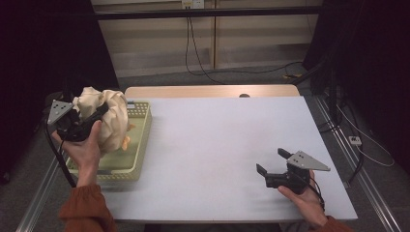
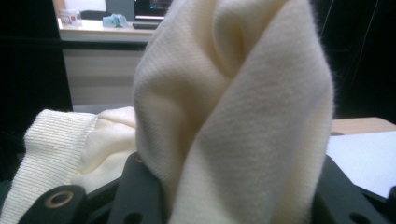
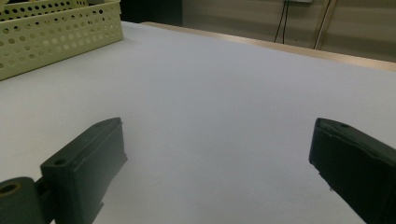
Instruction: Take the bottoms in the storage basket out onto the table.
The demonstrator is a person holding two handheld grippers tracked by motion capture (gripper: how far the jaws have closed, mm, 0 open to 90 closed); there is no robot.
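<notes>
One garment (image 1: 107,118) is clamped in the left gripper (image 1: 99,112) above the basket (image 1: 138,145). Right gripper (image 1: 270,162) waits with jaws apart. Next, I think: carry it onto the table (image 1: 217,145).

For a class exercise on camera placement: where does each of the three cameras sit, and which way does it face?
High view: above the person's side, looking forward and down on the table; forearms, both hand-held grippers.
Left gripper view: on the left hand-held gripper, facing the cream garment between its jaws.
Right gripper view: on the right hand-held gripper, looking low across the table; open jaws.
Shared by the high and right gripper views: the basket.
</notes>
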